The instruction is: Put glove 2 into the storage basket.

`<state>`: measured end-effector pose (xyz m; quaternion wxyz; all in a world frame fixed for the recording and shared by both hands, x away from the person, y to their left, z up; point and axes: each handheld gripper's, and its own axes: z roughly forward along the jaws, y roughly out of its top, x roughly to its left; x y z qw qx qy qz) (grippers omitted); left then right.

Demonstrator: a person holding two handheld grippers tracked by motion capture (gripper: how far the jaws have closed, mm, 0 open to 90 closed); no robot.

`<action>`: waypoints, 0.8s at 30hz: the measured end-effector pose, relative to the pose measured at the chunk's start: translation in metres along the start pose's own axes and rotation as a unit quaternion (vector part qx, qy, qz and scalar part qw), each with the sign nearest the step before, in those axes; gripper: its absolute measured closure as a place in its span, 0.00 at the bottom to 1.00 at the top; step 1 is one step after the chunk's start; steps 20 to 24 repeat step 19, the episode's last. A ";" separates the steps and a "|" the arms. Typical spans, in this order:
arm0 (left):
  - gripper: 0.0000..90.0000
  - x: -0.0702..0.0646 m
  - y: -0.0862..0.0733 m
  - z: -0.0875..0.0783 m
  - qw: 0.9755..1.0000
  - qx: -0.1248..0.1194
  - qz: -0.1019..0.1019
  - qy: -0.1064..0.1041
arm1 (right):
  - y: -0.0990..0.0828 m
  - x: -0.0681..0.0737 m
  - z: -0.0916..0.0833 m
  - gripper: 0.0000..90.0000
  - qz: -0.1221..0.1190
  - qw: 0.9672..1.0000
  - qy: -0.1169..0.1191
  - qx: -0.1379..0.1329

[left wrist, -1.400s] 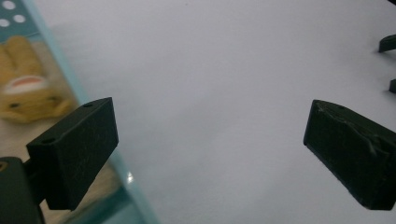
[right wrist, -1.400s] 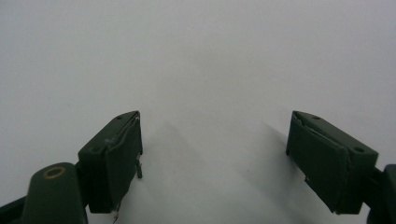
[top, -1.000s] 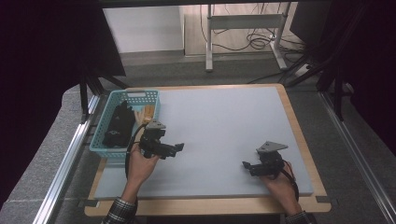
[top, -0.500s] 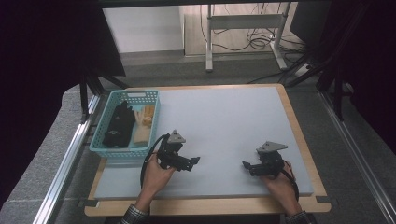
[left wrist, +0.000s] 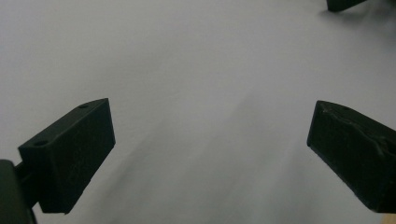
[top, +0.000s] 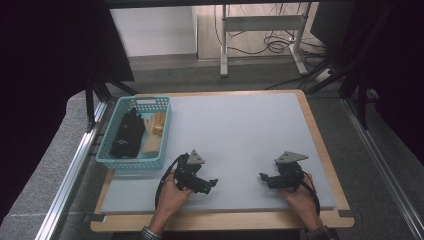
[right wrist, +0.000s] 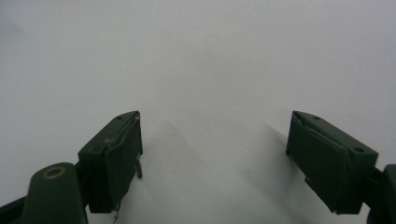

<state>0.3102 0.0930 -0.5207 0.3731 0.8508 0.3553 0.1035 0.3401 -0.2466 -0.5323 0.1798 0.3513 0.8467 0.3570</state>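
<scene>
The left gripper (top: 209, 184) is being held wide open and empty just right of the teal basket (top: 115, 162); the right gripper (top: 263, 177), also wide open and empty, is being held well to the basket's right.

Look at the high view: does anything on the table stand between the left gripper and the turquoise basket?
Nothing visible does. The left gripper rests open and empty on the grey table, just right of the near right corner of the turquoise basket. Bare mat lies between them; the basket's own wall is the sole barrier.
</scene>
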 end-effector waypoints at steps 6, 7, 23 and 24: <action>0.01 -0.004 -0.008 0.012 1.000 0.016 0.010 0.010 | 0.000 0.000 0.000 0.20 0.000 1.000 0.000 0.000; 0.01 -0.004 -0.010 0.015 1.000 0.019 0.011 0.011 | 0.000 0.000 0.000 0.20 0.000 1.000 0.000 0.000; 0.00 -0.006 -0.016 0.021 1.000 0.017 0.018 0.018 | 0.000 0.000 0.000 0.20 0.000 1.000 0.000 0.000; 0.00 -0.006 -0.016 0.021 1.000 0.017 0.018 0.018 | 0.000 0.000 0.000 0.20 0.000 1.000 0.000 0.000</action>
